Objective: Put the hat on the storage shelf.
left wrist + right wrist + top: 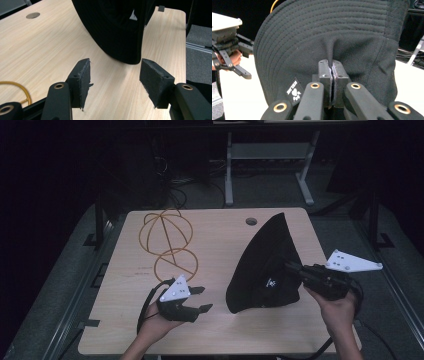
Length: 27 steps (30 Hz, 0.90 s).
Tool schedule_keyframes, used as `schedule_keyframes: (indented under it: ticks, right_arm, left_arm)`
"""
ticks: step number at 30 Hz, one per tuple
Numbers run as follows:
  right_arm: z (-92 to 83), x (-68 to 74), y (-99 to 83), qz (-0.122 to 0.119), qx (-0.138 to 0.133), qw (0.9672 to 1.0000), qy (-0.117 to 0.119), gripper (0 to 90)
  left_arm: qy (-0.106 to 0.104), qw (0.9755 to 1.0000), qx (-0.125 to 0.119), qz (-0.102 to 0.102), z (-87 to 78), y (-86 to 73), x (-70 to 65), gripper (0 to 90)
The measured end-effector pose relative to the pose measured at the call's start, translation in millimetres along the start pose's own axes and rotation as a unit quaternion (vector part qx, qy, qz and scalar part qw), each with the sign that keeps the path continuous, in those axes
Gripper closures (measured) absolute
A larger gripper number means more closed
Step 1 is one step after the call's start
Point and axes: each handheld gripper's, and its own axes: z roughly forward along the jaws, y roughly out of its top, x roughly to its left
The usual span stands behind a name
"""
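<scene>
A black bucket hat stands tilted on the wooden table, its crown pointing toward the far side. My right gripper is shut on a pinch of the hat's fabric, just above a small paw-print label. My left gripper stands open near the table's front, left of the hat and apart from it. In the left gripper view its pads have only bare table between them, with the hat's brim edge a short way ahead.
A gold wire frame of joined hoops lies at the table's far left. A round cable hole sits near the far edge. Desk legs and cables stand on the floor beyond the table.
</scene>
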Motion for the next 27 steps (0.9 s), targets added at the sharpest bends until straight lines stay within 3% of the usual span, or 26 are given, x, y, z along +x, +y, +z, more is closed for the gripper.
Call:
schedule_keyframes:
  ticks: [6, 15, 22, 27]
  right_arm:
    - [4.9, -1.4, 8.8, 0.008, -0.002, 0.9999, 0.006, 88.0]
    - [16.2, 1.5, 39.6, -0.013, 0.009, 0.9998, 0.013, 88.1]
    - [25.2, -1.6, 58.8, -0.004, 0.008, 0.9996, 0.025, 88.1]
    - [34.9, 1.0, 75.3, -0.013, 0.013, 0.9993, 0.032, 88.1]
  left_arm:
    - [0.001, 1.0, 0.002, -0.007, 1.7, -9.2, 0.9, 41.1]
    - [0.007, 0.9999, -0.001, -0.01, 3.9, -19.4, 1.3, 39.9]
    - [0.014, 0.9999, -0.001, -0.007, 3.6, -25.3, 0.2, 38.6]
    - [0.011, 0.9999, 0.0, -0.011, 2.4, -26.4, 2.8, 37.6]
